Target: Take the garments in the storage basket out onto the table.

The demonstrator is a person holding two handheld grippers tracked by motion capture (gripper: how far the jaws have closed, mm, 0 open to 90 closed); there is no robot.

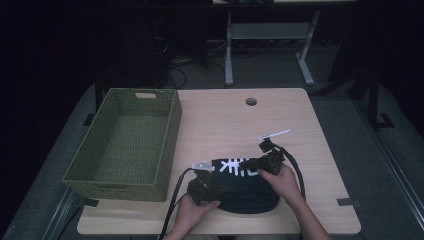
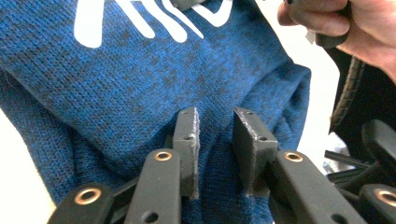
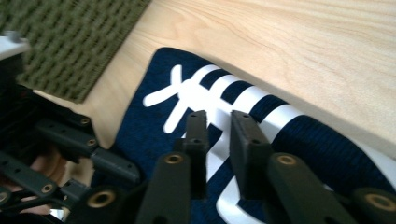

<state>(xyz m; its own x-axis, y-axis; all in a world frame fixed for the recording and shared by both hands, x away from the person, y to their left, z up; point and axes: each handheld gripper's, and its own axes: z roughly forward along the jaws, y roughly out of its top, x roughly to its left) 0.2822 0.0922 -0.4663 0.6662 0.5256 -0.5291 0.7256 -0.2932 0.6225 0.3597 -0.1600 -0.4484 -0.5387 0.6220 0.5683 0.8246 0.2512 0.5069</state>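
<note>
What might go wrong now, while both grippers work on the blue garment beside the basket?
1. The left gripper stands open over a raised fold of the blue garment; closing may pinch several layers.
2. The right gripper is open over the white print, so it has no hold yet.
3. The green basket wall stands close; the cloth may catch its rim.

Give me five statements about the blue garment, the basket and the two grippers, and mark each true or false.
1. The blue knit garment lies on the wooden table. True.
2. The garment is inside the green woven basket. False: it lies on the table beside the basket, which holds nothing.
3. The garment carries white markings. True.
4. The left gripper has its jaws clamped fully together. False: a gap shows between them, over the fabric.
5. The right gripper hovers over the basket. False: it is over the garment's white print.
</note>
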